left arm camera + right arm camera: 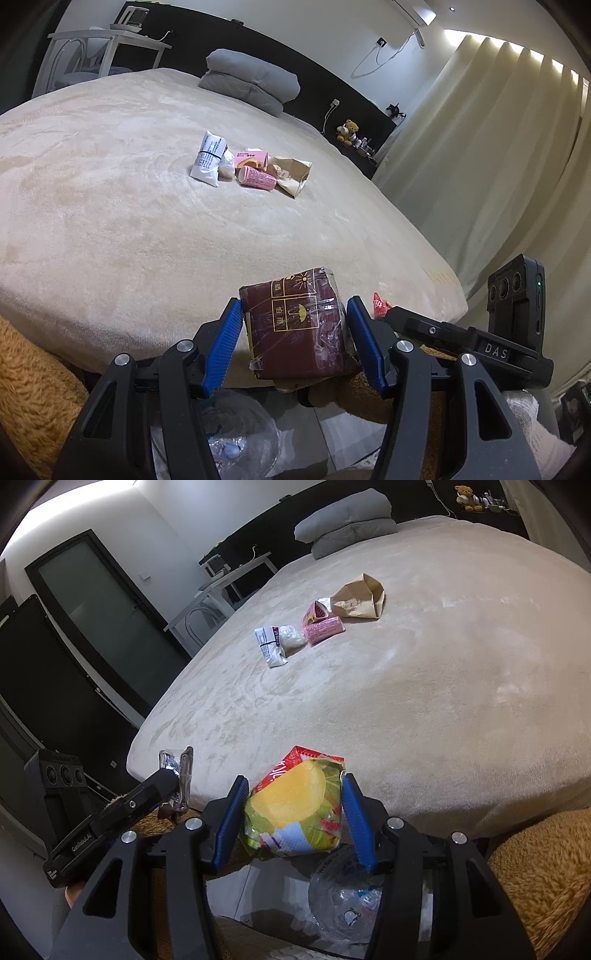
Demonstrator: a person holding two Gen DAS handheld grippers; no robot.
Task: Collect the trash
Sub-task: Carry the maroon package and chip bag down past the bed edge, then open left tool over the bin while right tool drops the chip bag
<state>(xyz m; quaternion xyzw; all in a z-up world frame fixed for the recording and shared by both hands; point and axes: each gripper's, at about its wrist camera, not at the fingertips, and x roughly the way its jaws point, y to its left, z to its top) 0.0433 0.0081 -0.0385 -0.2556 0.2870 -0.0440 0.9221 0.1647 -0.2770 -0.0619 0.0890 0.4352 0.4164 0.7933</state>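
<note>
- The left gripper [295, 332] is clenched on a dark red packet [299, 328] wrapped in clear tape; the right gripper [293, 812] grasps a crumpled snack bag [295, 808]. Both hang past the edge of the bed [110, 221].
- A clear plastic bag [351, 897] lies on the floor just beneath, probably the collecting bag; best to bring each piece squarely over its mouth before letting go.
- More trash is left mid-bed: a white packet [208, 158], pink wrappers [256, 177], a brown paper bag [291, 173].
</note>
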